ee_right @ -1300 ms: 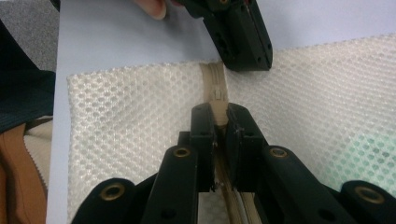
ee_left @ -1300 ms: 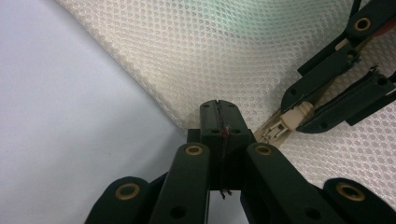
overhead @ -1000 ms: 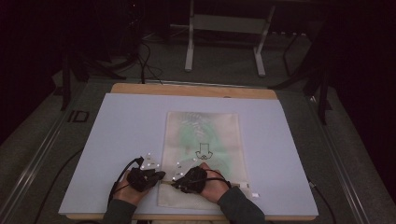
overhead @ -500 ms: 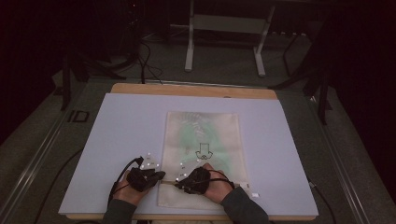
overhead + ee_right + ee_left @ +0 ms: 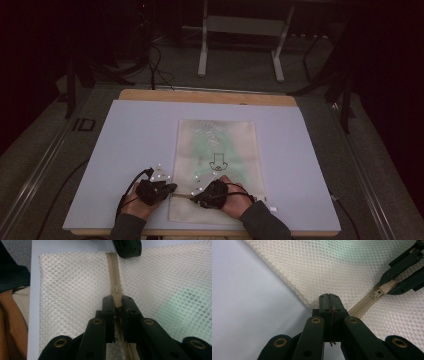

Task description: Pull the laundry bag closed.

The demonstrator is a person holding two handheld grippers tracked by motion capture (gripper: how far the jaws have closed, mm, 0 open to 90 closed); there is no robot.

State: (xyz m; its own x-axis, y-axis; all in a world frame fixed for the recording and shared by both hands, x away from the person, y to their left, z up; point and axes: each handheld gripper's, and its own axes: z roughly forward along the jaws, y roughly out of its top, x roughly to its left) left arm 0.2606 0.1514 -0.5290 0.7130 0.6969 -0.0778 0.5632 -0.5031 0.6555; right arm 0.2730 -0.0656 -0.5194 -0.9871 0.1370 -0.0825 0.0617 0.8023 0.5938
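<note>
Mesh zip bag [image 5: 216, 150]: cream net fabric, lying flat on the white table cover [image 5: 125, 150], near the middle and reaching to the person's edge. A green garment [image 5: 207, 150] shows faintly through the mesh, with a small dark outline figure on it. In the left gripper view the bag [image 5: 332, 267] spreads across the upper right, its bare edge running diagonally over the cover [image 5: 244, 302].

Zipper [image 5: 115, 270]: beige tape crossing the bag's near end, seen in the right gripper view running straight away from the jaws. The slider and pull tab [image 5: 116, 296] sit at the jaw tips.

Right gripper [image 5: 196, 193]: held in the person's right hand [image 5: 235, 200], over the bag's near end. The jaws are clamped on the zipper pull [image 5: 384, 288], which the left gripper view shows pinched between the two black tips [image 5: 390, 286]. In its own view, the tips [image 5: 117, 303] flank the tab closely.

Left gripper [image 5: 172, 188]: held in the left hand [image 5: 135, 205], at the bag's left near corner. The jaws are closed tight together [image 5: 329, 300], nipping the mesh edge beside the zipper's end; a thin strip of fabric shows in the seam between them.

Wooden table edge [image 5: 207, 96]: visible beyond the cover.
</note>
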